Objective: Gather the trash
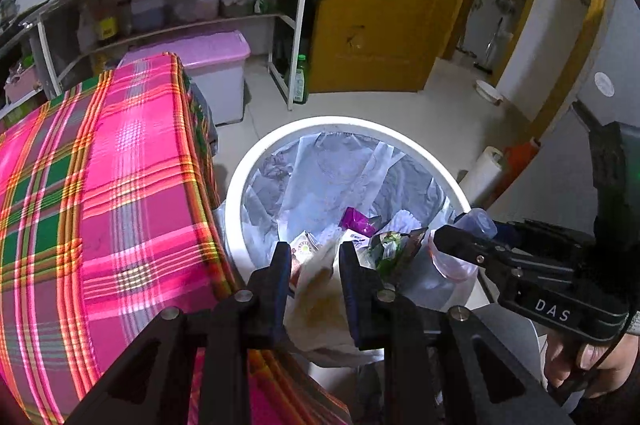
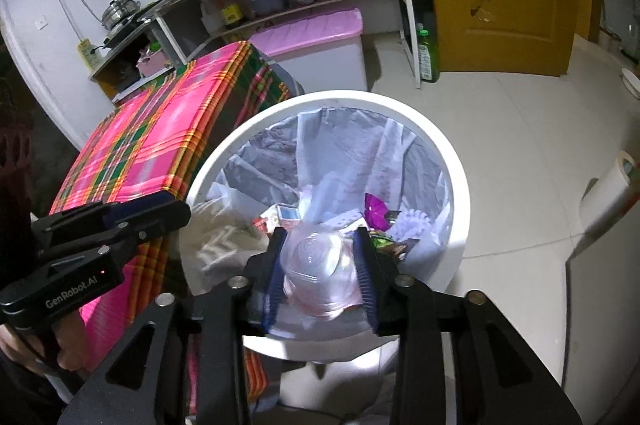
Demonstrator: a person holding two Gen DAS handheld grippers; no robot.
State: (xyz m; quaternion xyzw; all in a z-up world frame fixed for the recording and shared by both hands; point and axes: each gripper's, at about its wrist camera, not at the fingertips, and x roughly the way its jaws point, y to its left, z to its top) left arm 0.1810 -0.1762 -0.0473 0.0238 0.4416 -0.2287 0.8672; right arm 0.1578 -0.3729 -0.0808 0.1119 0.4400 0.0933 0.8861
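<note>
A white round trash bin (image 1: pixel 256 165) with a clear liner stands on the floor beside the table; it also shows in the right wrist view (image 2: pixel 456 161). Wrappers (image 1: pixel 360 221) lie inside it. My left gripper (image 1: pixel 314 257) is shut on a crumpled white paper wrapper (image 1: pixel 316 297), held over the bin's near rim. My right gripper (image 2: pixel 320 245) is shut on a clear plastic cup in a thin bag (image 2: pixel 316 265), held above the bin's opening. The right gripper also shows in the left wrist view (image 1: pixel 460 241), at the bin's right side.
A table with a pink plaid cloth (image 1: pixel 100 185) stands left of the bin. Behind are a metal shelf rack (image 1: pixel 180 17), a pink-lidded storage box (image 1: pixel 216 57), a green bottle (image 1: pixel 300 81) and a yellow door (image 1: pixel 380 5). A white roll (image 2: pixel 612 185) lies on the floor at right.
</note>
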